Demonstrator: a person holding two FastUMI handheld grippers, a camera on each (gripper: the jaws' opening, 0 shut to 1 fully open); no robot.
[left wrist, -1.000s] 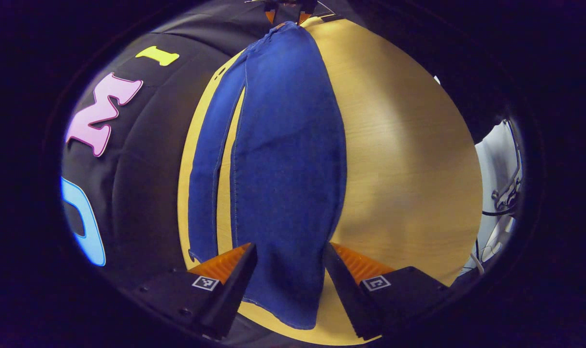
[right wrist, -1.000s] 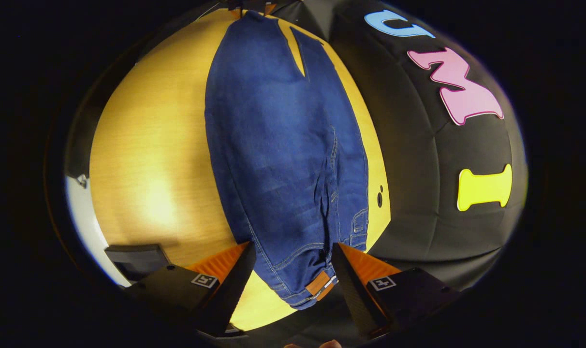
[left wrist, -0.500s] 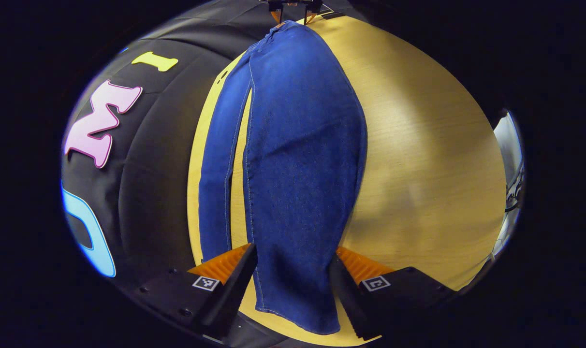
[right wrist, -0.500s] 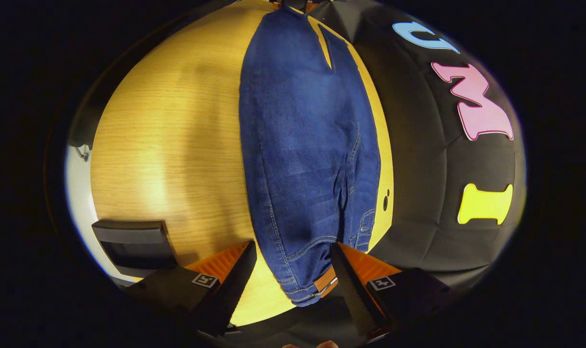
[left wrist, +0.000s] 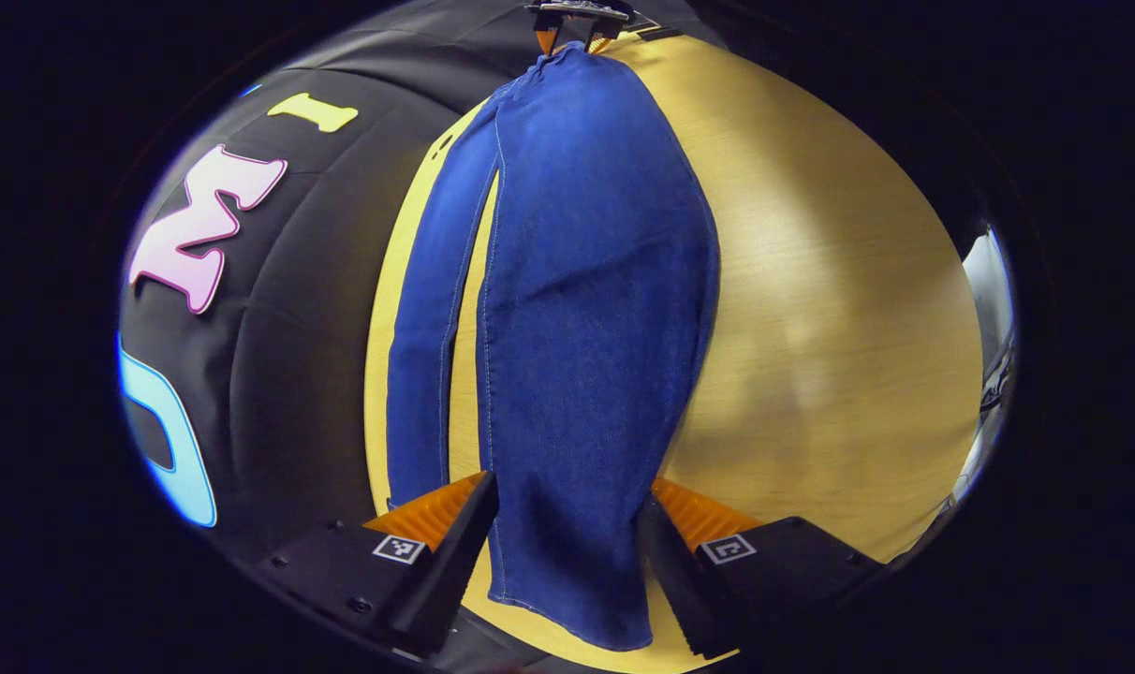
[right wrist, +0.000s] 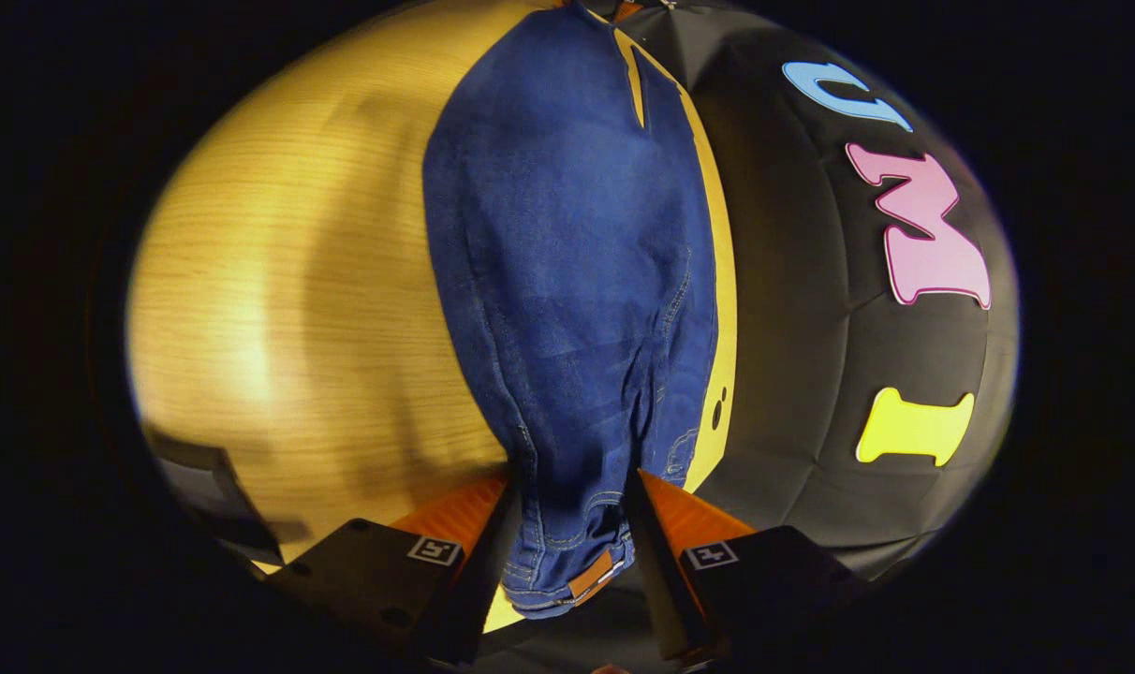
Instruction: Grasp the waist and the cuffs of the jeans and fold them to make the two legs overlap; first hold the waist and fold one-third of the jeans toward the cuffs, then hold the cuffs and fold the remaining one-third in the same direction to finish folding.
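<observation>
Shifted since a second ago: right tongs (right wrist: 567, 524) are narrowing their gap around the waist (right wrist: 572, 552), which was lying between wider-set fingers; left tongs (left wrist: 567, 534) are sitting nearer the cuff (left wrist: 567, 608), gap unchanged.

Jeans (left wrist: 577, 309): lying lengthwise on the table (left wrist: 811, 281), stretching from one pair of tongs to the other. The near leg is covering most of the far leg (left wrist: 427, 337); a strip of the far leg is showing beyond the near one, with a sliver of table between them. Overlap is looking partial, not exact.

Right tongs: fingers are closing in on the bunched waistband, denim gathering between them. Whether both are pressing on it, I cannot tell. Holding at this end is giving control of the waist third.

Left tongs: spread, straddling the near cuff, fingers either side, not pinching. This placement is keeping the cuff end within reach, likely for evening the legs or steadying the length.

Stage, as judged: legs are mostly laid over each other; no thirds-fold is showing along the length.
</observation>
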